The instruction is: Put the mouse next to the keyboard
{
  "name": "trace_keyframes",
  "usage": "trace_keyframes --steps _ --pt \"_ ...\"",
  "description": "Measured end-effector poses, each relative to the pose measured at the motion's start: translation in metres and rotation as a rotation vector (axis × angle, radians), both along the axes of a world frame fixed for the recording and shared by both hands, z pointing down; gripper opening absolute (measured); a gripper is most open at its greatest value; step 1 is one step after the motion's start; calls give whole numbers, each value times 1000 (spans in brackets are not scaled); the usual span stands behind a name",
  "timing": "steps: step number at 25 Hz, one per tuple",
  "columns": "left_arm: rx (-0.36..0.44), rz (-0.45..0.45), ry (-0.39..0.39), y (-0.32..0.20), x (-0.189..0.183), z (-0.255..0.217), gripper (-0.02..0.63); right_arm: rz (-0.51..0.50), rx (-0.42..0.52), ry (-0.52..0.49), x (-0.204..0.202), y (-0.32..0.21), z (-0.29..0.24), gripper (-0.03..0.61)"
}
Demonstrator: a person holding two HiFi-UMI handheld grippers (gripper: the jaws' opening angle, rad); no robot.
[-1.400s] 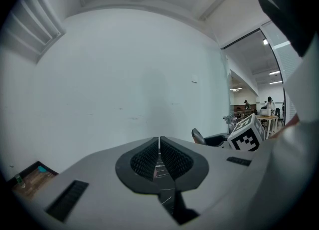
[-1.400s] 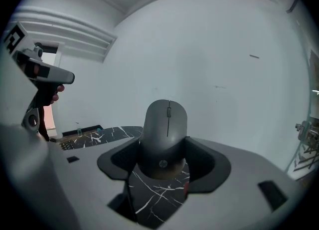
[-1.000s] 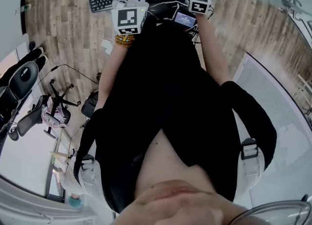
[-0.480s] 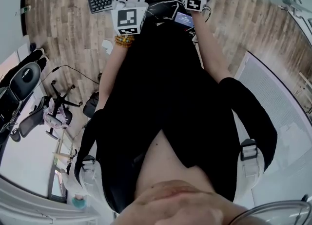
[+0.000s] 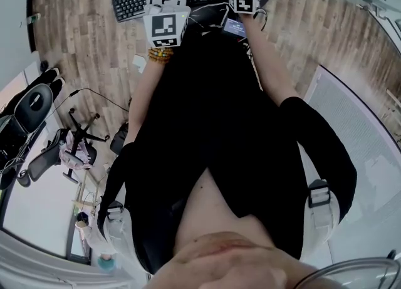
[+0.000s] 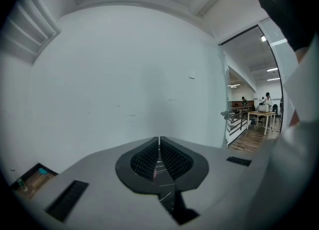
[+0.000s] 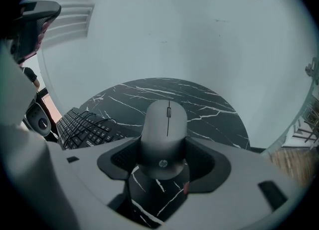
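the right gripper [image 7: 164, 163] pinches the mouse [image 7: 165, 126] by its flanks over the black marble table [image 7: 214, 112], with the keyboard [image 7: 83, 125] at the left of the right gripper view. to do this well, i'd carry it left, lower it flat just beside the keyboard, and only then spread the jaws. the right forearm reaches toward the top of the head view. the left gripper [image 6: 159, 156], jaws pressed together on nothing, points at a bare wall.
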State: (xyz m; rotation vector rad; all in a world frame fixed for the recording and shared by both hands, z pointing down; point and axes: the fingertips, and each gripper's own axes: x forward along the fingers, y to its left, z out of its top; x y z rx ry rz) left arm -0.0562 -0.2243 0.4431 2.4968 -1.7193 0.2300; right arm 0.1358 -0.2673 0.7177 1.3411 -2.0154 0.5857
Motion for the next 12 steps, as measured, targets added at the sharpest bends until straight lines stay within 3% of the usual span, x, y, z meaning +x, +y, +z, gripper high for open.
trace_keyframes --steps 12 --pt "-9 0 -1 3 -2 2 21 61 -151 -16 8 10 34 284"
